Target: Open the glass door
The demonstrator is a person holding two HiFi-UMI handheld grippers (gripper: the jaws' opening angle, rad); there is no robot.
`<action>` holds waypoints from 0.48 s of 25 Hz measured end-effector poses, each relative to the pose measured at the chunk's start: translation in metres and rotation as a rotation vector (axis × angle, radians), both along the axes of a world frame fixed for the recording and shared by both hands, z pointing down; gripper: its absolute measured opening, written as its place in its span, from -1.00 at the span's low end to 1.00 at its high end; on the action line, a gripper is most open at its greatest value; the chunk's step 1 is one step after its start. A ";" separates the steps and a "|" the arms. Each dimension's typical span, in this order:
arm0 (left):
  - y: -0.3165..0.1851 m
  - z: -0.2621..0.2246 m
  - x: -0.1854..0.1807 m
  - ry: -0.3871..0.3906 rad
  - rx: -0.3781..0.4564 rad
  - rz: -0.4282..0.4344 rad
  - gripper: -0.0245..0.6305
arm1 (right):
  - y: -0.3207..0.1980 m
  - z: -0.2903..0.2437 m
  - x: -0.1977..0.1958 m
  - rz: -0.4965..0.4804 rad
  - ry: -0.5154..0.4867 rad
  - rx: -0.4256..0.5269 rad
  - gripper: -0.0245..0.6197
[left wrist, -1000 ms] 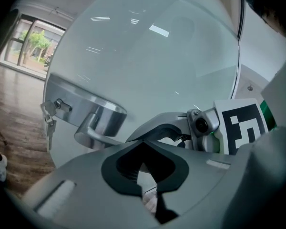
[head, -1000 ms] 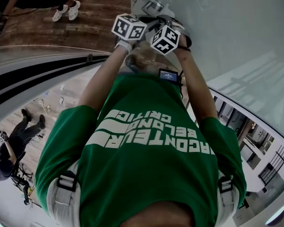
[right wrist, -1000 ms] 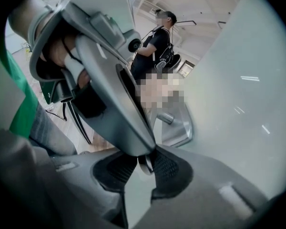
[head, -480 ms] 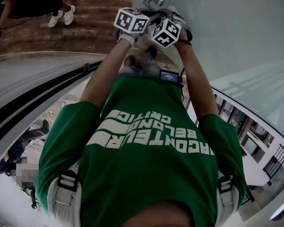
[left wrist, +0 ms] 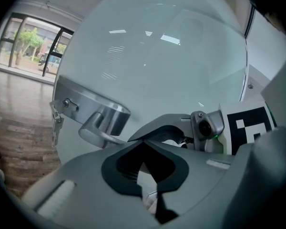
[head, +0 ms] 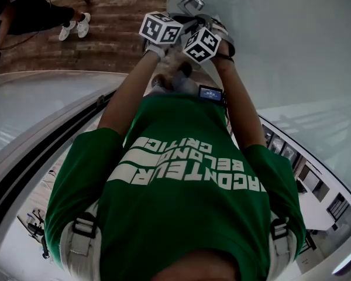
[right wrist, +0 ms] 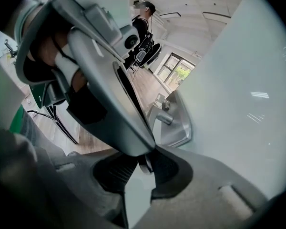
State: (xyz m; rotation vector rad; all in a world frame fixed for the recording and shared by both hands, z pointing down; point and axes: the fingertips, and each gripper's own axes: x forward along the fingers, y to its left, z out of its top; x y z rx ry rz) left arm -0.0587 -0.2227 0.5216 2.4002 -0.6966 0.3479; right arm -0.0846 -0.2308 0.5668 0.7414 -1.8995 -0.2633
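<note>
Head view: jaws of both tools hidden behind their marker cubes; door handle (head: 184, 0) partly cut off by top edge. Frosted glass door (head: 286, 45) stands at wearer's right, its handle just ahead of both tools. Right hand-held gripper (right wrist: 143, 168) clenched on rounded metal tip of handle lever. Left hand-held gripper (left wrist: 144, 175) has jaws drawn nearly together, lever running in behind them; grip on it unclear. Key (left wrist: 56, 124) hangs beside lever.
</note>
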 end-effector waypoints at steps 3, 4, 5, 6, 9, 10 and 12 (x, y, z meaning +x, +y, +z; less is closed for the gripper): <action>-0.014 -0.001 0.009 0.006 -0.001 0.008 -0.88 | -0.015 -0.001 0.010 0.025 0.000 0.000 -0.73; -0.019 -0.001 0.013 0.007 -0.001 0.011 -0.88 | -0.020 -0.001 0.013 0.034 0.000 -0.003 -0.73; -0.024 -0.001 0.015 0.009 -0.003 0.013 -0.88 | -0.025 -0.001 0.016 0.044 0.000 -0.007 -0.73; -0.029 0.000 0.018 0.012 -0.005 0.015 -0.88 | -0.029 0.000 0.019 0.054 -0.002 -0.012 -0.73; -0.044 0.003 0.025 0.017 -0.008 0.018 -0.88 | -0.044 0.003 0.026 0.078 -0.007 -0.015 -0.73; -0.049 0.004 0.028 0.018 -0.007 0.022 -0.88 | -0.050 0.004 0.029 0.084 -0.006 -0.012 -0.73; -0.060 0.007 0.034 0.020 -0.009 0.033 -0.88 | -0.061 0.008 0.036 0.100 0.001 -0.006 -0.73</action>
